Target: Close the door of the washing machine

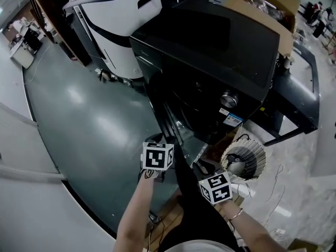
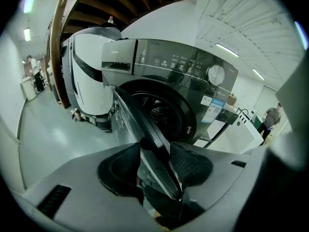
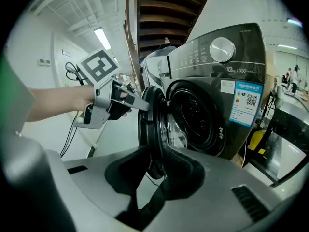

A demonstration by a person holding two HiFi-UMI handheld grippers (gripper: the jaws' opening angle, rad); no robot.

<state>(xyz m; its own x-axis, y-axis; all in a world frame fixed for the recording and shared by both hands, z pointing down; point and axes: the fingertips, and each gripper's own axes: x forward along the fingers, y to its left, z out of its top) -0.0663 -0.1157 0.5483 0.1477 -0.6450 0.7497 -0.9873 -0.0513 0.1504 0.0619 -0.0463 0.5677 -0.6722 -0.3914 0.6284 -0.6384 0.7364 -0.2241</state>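
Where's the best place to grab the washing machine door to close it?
Grip the washing machine door by its thin free rim, farthest from the hinge, coming edge-on with one jaw on each face. The rim is slim enough to fit between jaws, as in the left hand-held gripper, and that far out it should swing easily.
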